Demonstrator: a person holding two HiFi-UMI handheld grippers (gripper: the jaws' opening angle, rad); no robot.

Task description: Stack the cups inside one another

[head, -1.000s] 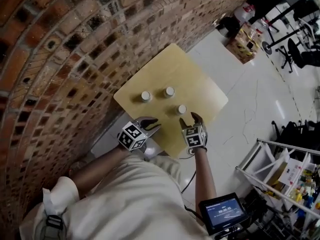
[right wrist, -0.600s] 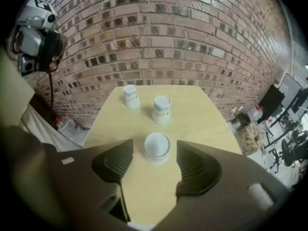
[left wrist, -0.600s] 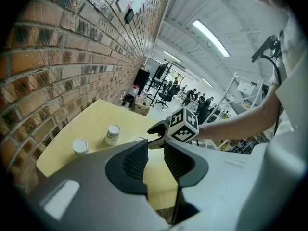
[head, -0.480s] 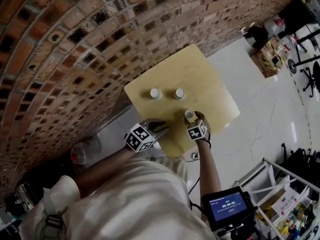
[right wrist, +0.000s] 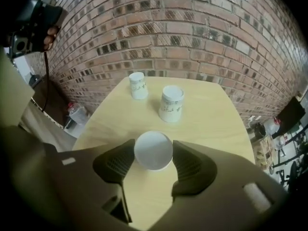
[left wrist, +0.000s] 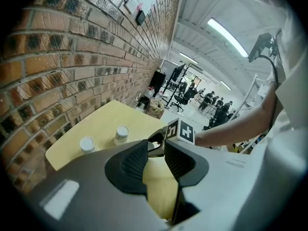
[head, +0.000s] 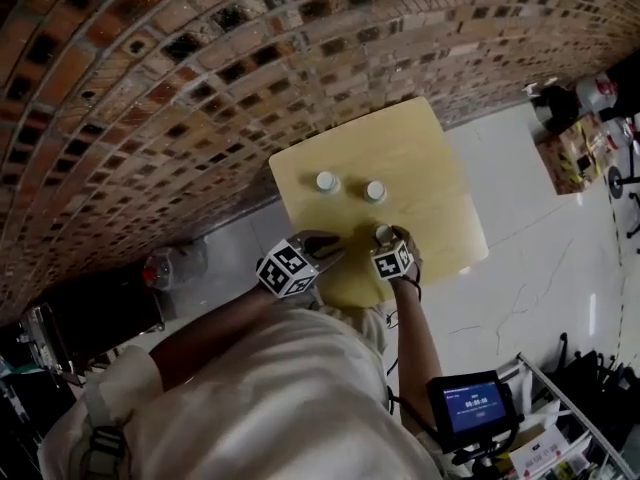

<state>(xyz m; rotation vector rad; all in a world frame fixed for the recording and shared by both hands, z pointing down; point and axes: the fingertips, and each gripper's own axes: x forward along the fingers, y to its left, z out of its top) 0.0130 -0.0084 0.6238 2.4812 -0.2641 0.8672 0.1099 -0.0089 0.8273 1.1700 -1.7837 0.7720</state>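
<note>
1. The left gripper (left wrist: 155,150) hangs over the near-left corner of the table (head: 425,158), tilted down. Its jaws are narrow, a slim gap with only bare wood showing through it.
2. Just to its right, the right gripper (right wrist: 154,146) points steeply down over the strip along the near edge. Its jaws stand wide with the near cup (right wrist: 153,154) between their tips, one pad close beside each wall. No squeeze shows. The cup stands on the wood with its closed end up.
3. A band of bare tabletop lies beyond that cup, across the middle of the table.
4. The middle cup (right wrist: 170,103) stands past that band, about halfway to the far edge, also closed end up.
5. The far cup (right wrist: 138,85) stands to its left and nearer the far edge, apart from it, with clear wood between the two.
6. The right half of the table is bare out to its right edge, which borders pale open floor (head: 540,268).
7. The brick wall (head: 150,118) runs close behind the far edge, closing off that side.
</note>
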